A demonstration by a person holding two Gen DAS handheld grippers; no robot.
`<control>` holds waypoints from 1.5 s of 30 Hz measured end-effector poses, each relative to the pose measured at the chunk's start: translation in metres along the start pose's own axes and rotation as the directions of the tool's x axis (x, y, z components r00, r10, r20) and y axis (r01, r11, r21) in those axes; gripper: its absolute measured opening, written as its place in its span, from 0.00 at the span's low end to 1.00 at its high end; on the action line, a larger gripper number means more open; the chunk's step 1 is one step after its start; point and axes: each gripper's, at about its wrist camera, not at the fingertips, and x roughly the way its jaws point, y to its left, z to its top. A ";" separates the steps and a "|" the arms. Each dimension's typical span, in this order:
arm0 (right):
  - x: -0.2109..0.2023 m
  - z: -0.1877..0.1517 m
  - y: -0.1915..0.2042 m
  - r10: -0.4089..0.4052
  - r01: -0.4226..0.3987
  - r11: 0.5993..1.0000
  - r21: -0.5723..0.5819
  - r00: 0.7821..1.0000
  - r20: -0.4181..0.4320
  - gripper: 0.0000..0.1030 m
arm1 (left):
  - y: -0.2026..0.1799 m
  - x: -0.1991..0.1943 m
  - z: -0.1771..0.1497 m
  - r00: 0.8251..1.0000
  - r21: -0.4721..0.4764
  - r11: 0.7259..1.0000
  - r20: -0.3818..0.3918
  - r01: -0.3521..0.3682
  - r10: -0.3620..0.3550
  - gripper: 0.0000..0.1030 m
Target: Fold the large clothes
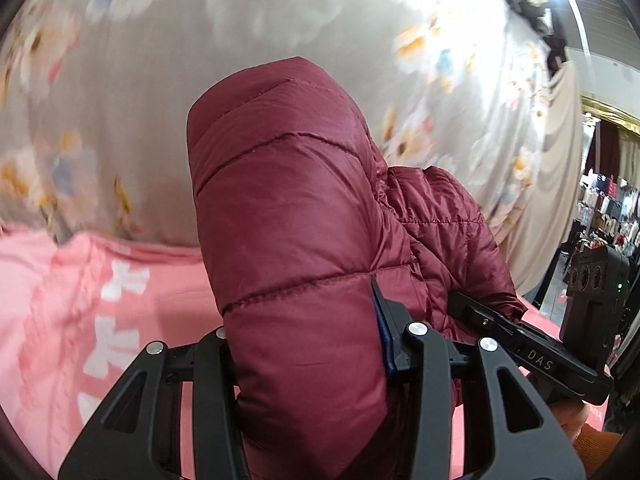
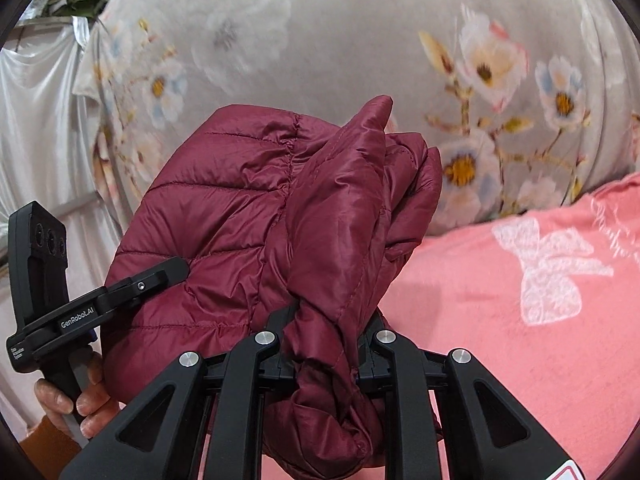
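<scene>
Left wrist view first: the left gripper [image 1: 306,320] has a thick fold of the maroon quilted jacket [image 1: 280,208] wedged between its jaws, clamped on it, padded panel bulging up over the middle of the frame and blocking most of what lies ahead. To the right, the right gripper [image 1: 532,344] pokes in from the side w/ the letters "DAS" readable on its black body, its tip buried in the jacket's far bunch; a dark camera block w/ three round lenses sits above it. Under it all, a pink bedspread [image 1: 100,300] w/ white bow prints, and behind, a grey floral sheet [image 1: 160,80], blurred. Far right, racks of clothes in a shop-like space, too small to read. Right wrist view: the right gripper [image 2: 328,320] pinches a narrower, crumpled bunch of the jacket [image 2: 248,216] — jaws close together, fabric squeezed between and spilling down below them. On the left the left gripper [image 2: 168,272] reaches in, "GenRoboLAI" or similar printed on its arm, plus a small label too tiny to read; a hand [image 2: 76,400] w/ an orange sleeve grips its handle. Pink bedspread [image 2: 520,340] right, floral sheet [image 2: 320,40] behind, a shiny white cloth [image 2: 36,120] hanging at far left. Jacket held off the bed between both claws.
</scene>
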 end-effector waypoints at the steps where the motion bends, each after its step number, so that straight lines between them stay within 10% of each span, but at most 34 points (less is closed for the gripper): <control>1: 0.009 -0.008 -0.004 -0.004 0.004 1.000 0.008 1.000 -0.021 0.17 | 0.007 0.007 -0.009 1.000 -0.010 1.000 -0.015 -0.005 0.005 0.40; 18: 0.076 -0.097 -0.048 -0.040 0.069 0.993 0.096 0.960 -0.276 0.22 | 0.066 0.073 -0.117 0.971 -0.120 0.991 -0.237 -0.062 0.032 0.43; 24: 0.072 -0.097 -0.049 -0.064 0.095 0.991 0.090 0.952 -0.300 0.45 | 0.080 0.073 -0.130 0.959 -0.167 0.975 -0.266 -0.148 0.100 0.68; 30: 0.008 -0.083 -0.031 -0.170 0.174 0.985 -0.003 0.958 -0.230 0.47 | 0.072 0.023 -0.107 0.887 -0.082 0.909 -0.272 -0.409 0.374 0.83; 33: -0.008 -0.059 -0.008 -0.234 0.221 0.970 -0.102 0.962 -0.143 0.17 | 0.048 -0.005 -0.074 0.857 -0.030 0.874 -0.216 -0.484 0.468 0.83; 37: 0.023 -0.035 0.019 -0.283 0.251 0.943 -0.219 0.951 -0.125 0.02 | 0.022 0.002 -0.039 0.860 -0.043 0.876 -0.221 -0.481 0.461 0.83; 45: 0.089 -0.052 -0.024 -0.283 0.273 0.959 -0.073 0.919 -0.273 0.00 | 0.015 0.084 -0.058 0.767 0.038 0.822 -0.338 -0.569 0.546 0.76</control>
